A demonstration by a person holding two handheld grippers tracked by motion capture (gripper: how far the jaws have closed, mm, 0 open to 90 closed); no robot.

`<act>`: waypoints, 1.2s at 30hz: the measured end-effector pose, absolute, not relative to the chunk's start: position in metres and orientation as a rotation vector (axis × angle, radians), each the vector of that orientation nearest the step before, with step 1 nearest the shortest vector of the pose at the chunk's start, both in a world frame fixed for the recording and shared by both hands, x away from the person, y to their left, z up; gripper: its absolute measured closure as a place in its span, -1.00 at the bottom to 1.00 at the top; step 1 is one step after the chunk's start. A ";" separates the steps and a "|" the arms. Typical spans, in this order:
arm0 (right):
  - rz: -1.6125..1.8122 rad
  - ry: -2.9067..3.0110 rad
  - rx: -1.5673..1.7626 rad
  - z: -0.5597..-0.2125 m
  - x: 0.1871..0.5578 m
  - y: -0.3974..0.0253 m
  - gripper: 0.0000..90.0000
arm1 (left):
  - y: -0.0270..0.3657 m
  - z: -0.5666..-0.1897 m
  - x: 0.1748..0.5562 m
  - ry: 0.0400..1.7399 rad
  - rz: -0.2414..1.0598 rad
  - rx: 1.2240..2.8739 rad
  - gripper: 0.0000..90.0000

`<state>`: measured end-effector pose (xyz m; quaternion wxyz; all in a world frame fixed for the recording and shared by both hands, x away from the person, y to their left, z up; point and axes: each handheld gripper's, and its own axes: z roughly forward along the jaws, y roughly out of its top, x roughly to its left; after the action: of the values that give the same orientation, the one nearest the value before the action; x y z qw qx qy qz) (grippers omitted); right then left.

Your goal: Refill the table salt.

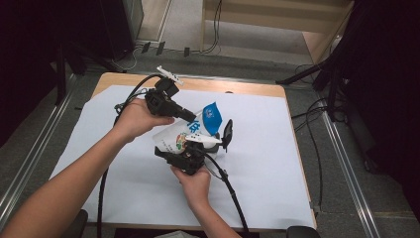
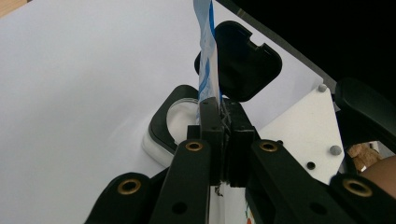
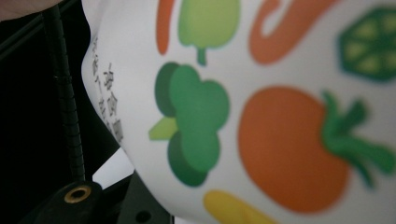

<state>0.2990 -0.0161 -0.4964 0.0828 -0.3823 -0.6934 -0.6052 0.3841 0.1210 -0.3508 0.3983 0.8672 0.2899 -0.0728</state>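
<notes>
A white bag (image 1: 174, 136) with a blue top and printed vegetables hangs tilted above the middle of the table. My left gripper (image 1: 189, 116) comes from the upper left and is shut on the bag's blue-and-white top edge (image 2: 208, 70); the left gripper (image 2: 223, 122) pinches that thin edge. My right gripper (image 1: 190, 151) sits under the bag's lower end and appears shut on it. In the right gripper view the bag (image 3: 261, 93) presses close over the jaws and hides them. Just beyond stands a small black container (image 1: 224, 141) with its lid (image 2: 243, 60) hinged up.
A white sheet (image 1: 277, 163) covers the wooden table (image 1: 233, 88). The container's round opening (image 2: 180, 114) shows white inside. The right gripper's white three-cornered plate (image 2: 303, 135) is close to the left jaws. Cables (image 1: 233, 193) trail toward the table's near edge.
</notes>
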 end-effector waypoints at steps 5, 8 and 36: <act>-1.813 -2.098 -1.151 -0.496 0.298 -0.018 0.52 | 0.124 -0.348 0.382 0.728 -0.184 2.187 1.00; -1.806 -2.103 -1.160 -0.496 0.298 -0.020 0.51 | 0.126 -0.347 0.382 0.730 -0.189 2.184 1.00; -1.783 -2.211 -1.212 -0.498 0.298 -0.031 0.44 | 0.157 -0.336 0.368 0.706 -0.182 2.114 1.00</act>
<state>0.2985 -0.0311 -0.4978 0.0269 -0.3922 -0.7157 -0.5773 0.3682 0.1566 -0.3363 0.4373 0.8502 0.2840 -0.0731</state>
